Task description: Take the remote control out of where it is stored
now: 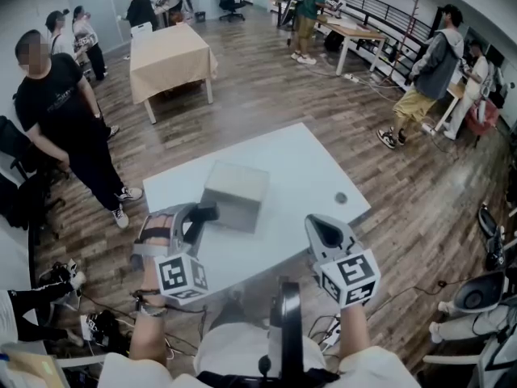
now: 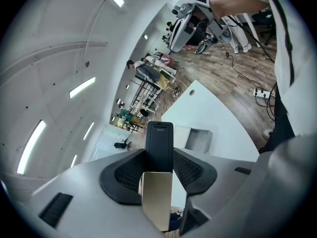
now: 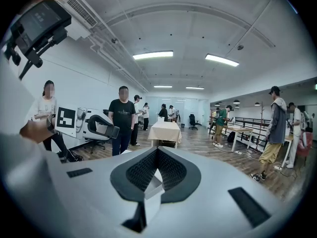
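The remote control (image 1: 207, 212) is a slim bar, black at its far end and pale gold nearer the camera. My left gripper (image 1: 202, 214) is shut on it, holding it in the air just left of the grey storage box (image 1: 234, 192). In the left gripper view the remote (image 2: 159, 143) stands upright between the jaws of the left gripper (image 2: 158, 152), and the box (image 2: 198, 139) lies beyond on the white table (image 2: 218, 118). My right gripper (image 1: 321, 225) hovers over the table's near right part, shut and holding nothing. The right gripper view shows the left gripper (image 3: 94, 125) with the remote (image 3: 110, 131).
The white table (image 1: 299, 160) carries a small dark round object (image 1: 340, 197) near its right edge. A person in black (image 1: 65, 128) stands close at the left. A cloth-covered table (image 1: 170, 59) and several people stand farther back. Cables lie on the floor at the lower left.
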Demonstrator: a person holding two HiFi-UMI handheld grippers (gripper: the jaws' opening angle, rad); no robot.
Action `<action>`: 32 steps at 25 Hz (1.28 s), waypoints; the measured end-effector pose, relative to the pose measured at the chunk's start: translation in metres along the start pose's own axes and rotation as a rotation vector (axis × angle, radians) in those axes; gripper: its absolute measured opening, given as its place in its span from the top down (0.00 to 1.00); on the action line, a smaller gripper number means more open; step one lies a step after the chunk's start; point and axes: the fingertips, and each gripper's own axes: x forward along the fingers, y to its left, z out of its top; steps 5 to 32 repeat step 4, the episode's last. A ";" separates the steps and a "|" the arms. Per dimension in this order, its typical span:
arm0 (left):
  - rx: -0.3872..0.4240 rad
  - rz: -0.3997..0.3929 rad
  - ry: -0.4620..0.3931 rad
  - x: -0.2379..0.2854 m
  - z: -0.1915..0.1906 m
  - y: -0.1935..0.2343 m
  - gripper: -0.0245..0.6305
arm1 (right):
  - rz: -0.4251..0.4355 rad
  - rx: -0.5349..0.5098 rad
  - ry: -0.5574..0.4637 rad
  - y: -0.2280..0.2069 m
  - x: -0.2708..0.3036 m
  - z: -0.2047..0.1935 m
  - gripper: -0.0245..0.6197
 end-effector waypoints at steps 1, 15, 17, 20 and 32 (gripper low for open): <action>0.002 0.000 -0.003 0.000 0.002 0.001 0.68 | 0.001 -0.001 -0.001 0.000 0.000 0.001 0.96; 0.008 0.001 -0.007 0.001 0.005 0.003 0.68 | 0.002 -0.002 -0.006 -0.001 0.002 0.002 0.96; 0.008 0.001 -0.007 0.001 0.005 0.003 0.68 | 0.002 -0.002 -0.006 -0.001 0.002 0.002 0.96; 0.008 0.001 -0.007 0.001 0.005 0.003 0.68 | 0.002 -0.002 -0.006 -0.001 0.002 0.002 0.96; 0.008 0.001 -0.007 0.001 0.005 0.003 0.68 | 0.002 -0.002 -0.006 -0.001 0.002 0.002 0.96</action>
